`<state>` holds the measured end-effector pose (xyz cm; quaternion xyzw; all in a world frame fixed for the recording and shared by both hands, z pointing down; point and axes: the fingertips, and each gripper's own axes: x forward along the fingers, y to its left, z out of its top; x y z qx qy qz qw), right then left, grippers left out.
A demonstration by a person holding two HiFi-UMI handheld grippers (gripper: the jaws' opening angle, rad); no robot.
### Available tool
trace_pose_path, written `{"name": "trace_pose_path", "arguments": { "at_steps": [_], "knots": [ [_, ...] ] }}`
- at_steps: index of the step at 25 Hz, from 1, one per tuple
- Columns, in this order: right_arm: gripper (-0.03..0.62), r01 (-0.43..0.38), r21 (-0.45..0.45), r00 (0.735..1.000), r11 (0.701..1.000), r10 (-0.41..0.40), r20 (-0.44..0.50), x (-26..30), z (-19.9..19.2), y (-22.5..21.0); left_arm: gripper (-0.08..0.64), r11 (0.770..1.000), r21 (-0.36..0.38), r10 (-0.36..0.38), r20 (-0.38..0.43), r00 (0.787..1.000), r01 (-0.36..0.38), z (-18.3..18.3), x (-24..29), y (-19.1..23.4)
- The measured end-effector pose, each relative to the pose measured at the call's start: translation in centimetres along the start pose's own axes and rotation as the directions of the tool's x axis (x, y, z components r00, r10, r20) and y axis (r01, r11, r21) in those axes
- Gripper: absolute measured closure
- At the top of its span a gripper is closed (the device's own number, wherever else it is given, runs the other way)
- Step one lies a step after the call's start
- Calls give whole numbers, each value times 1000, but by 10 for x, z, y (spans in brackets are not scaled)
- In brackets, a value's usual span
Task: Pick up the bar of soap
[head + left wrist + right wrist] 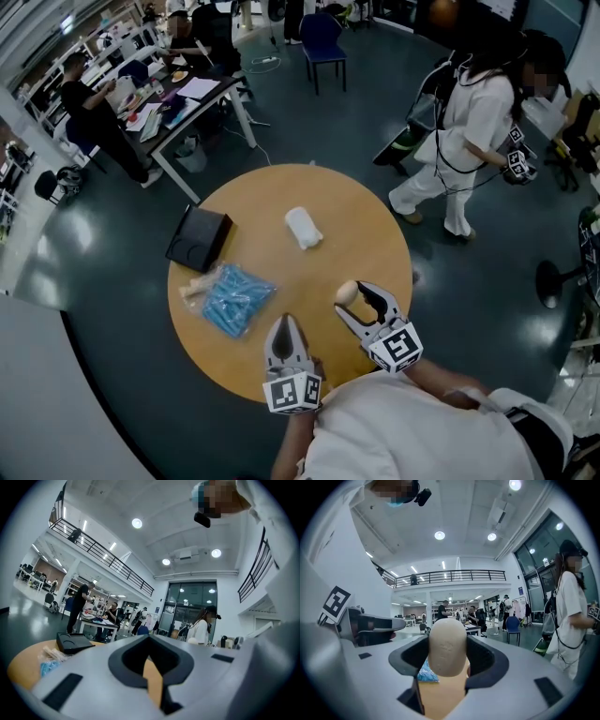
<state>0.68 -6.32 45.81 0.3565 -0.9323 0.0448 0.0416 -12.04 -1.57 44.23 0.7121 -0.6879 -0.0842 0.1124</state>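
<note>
Right fingers point(487, 657) are clamped on the bar of soap point(447, 645). The pads press both its long sides, and its rounded pale end pokes up past the tips. Those pads cover the soap's flanks. Its lower end blends into the tan desk point(440, 696) beneath, so I can't tell whether it touches the wood or hangs clear.

From the head view, the right gripper point(359, 300) holds the bar of soap point(346, 292) over the near right part of the round desk point(281, 192). Just behind the soap in the right gripper view, a sliver of a blue plastic bag point(426, 672) peeks through. The rest is blocked by soap and fingers.

Over to the left fingers point(126, 662): tips together, only a thin slit of desk showing between them, nothing held. The left gripper point(284, 324) sits just left of the right one, close to the desk's near edge.

Ahead and to the left of those fingers lies the blue plastic bag point(236, 298), its contents too small to make out. In the left gripper view the gripper's own body cuts off the bag's near side. Beyond the bag is a black tray point(199, 237).

Well ahead of both pairs of fingers lies a white rolled cloth point(303, 228). Past the desk, off to the right of the right fingers, a person in white point(469, 127) stands on the floor.
</note>
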Motion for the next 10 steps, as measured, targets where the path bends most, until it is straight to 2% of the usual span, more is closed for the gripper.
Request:
{"name": "trace_pose_path", "arguments": {
  "at_steps": [10],
  "knots": [
    [331,2,-3,1000,1000,-2,-9,3,-4,0,554,1000,-1,-6,-1,1000,6,-2,2,3]
  ]
}}
